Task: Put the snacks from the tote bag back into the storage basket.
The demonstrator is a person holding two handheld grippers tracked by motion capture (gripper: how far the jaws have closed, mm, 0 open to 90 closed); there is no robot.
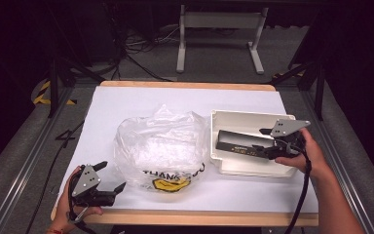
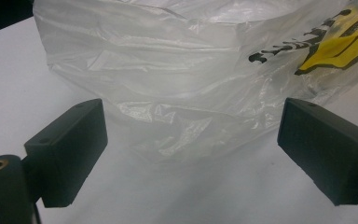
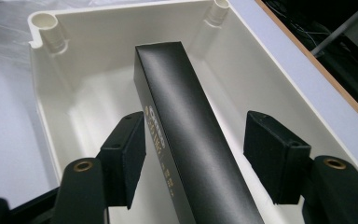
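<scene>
A long black box [image 1: 238, 141] lies in a white plastic tray [image 1: 243, 116] on the right of the table. My right gripper [image 1: 268, 144] is at the box's right end. In the right gripper view the gripper [image 3: 193, 140] stands open with one jaw on each side of the box [image 3: 177, 88]; a small gap shows at the right jaw, and the tray wall [image 3: 98, 42] rises behind. A crumpled clear plastic bag [image 1: 160, 146] with black lettering and a yellow logo sits mid-table. My left gripper [image 1: 112, 175] is open and empty at the front left, facing the bag [image 2: 191, 70], the gripper [image 2: 191, 144] just short of it.
The white-covered table [image 1: 126, 102] has a wooden rim along its front and back edges. Grey floor, dark cables and a white metal frame [image 1: 219, 29] lie beyond the far edge. Open white surface lies behind the bag and to its left.
</scene>
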